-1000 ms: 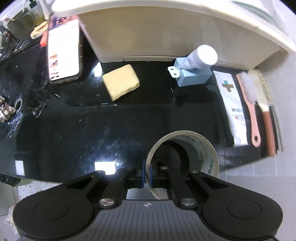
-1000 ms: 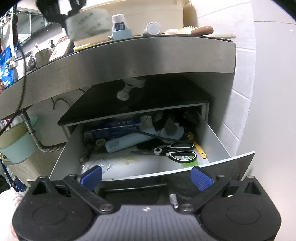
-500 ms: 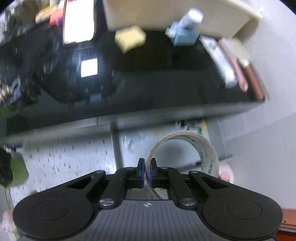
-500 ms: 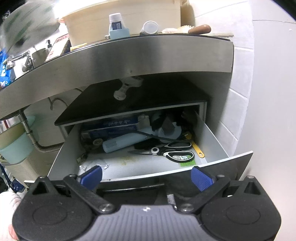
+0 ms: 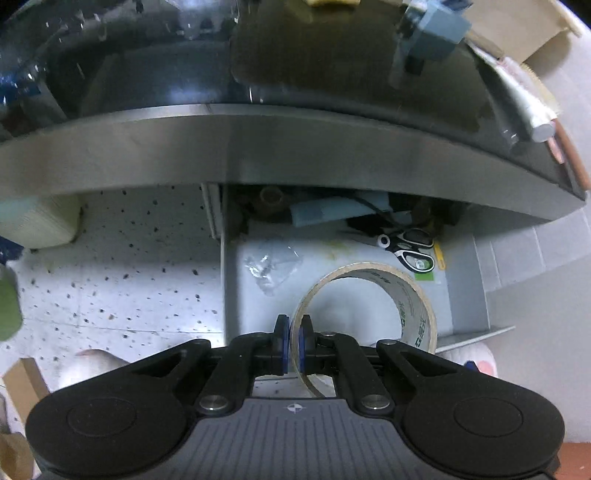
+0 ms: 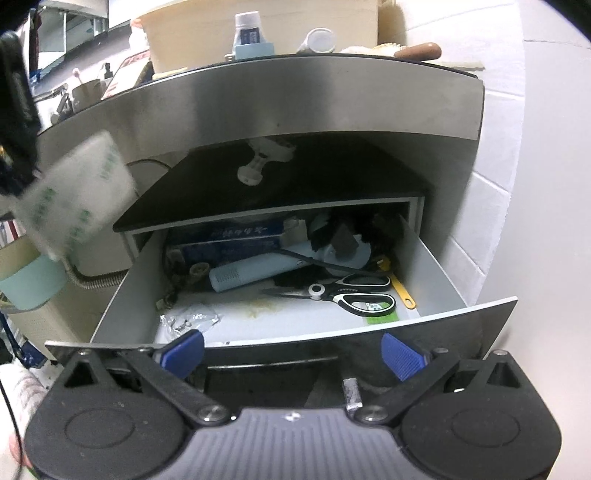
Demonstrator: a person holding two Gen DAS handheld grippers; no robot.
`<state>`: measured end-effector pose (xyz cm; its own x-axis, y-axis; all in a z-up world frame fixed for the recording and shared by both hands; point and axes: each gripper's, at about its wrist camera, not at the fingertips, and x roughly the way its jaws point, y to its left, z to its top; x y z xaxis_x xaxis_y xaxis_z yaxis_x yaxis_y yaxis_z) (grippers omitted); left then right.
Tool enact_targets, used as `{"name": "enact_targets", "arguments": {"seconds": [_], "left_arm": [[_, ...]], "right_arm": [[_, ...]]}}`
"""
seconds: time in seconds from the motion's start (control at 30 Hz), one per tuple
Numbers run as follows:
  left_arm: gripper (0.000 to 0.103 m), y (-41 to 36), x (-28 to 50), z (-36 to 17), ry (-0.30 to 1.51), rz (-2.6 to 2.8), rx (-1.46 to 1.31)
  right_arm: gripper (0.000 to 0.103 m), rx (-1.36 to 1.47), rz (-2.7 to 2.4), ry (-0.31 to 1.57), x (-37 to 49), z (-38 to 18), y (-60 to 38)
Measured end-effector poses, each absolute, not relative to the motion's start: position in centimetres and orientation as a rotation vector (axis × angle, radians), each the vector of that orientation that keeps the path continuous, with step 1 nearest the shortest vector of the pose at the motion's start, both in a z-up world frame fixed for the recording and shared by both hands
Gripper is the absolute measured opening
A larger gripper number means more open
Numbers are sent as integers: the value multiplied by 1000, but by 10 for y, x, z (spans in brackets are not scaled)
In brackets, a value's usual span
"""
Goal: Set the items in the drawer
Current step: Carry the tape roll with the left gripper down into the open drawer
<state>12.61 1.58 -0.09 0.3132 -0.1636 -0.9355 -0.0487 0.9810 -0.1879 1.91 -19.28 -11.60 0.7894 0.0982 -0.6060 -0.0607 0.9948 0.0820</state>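
My left gripper [image 5: 291, 341] is shut on the wall of a roll of clear packing tape [image 5: 413, 306] and holds it in the air above the open grey drawer [image 5: 467, 291]. The same tape roll [image 6: 74, 195] shows blurred at the left of the right wrist view, left of and above the drawer [image 6: 436, 266]. My right gripper [image 6: 291, 354] is open and empty, just in front of the drawer's front panel.
The drawer holds scissors [image 6: 354, 295], a light blue device [image 6: 255, 273], a blue box [image 6: 229, 240] and a crumpled plastic bag [image 6: 188, 319]. Above it juts the steel-edged black counter [image 5: 295, 140] with a blue holder [image 5: 436, 29] and brushes. A tiled wall [image 6: 491, 206] stands on the right.
My left gripper has carried the tape roll off the counter top and down in front of it, over the open drawer. The right gripper has barely moved.
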Motion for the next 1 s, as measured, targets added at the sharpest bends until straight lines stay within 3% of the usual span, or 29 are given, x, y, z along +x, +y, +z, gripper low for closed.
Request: {"name": "enact_targets", "arguments": {"seconds": [0.3, 1.0], "left_arm": [[5, -1, 139, -57, 1179, 24, -137], [5, -10, 171, -168, 1305, 135, -74]], "right_arm": [[103, 48, 45, 640, 19, -117, -193], [103, 84, 15, 623, 18, -118, -202]]}}
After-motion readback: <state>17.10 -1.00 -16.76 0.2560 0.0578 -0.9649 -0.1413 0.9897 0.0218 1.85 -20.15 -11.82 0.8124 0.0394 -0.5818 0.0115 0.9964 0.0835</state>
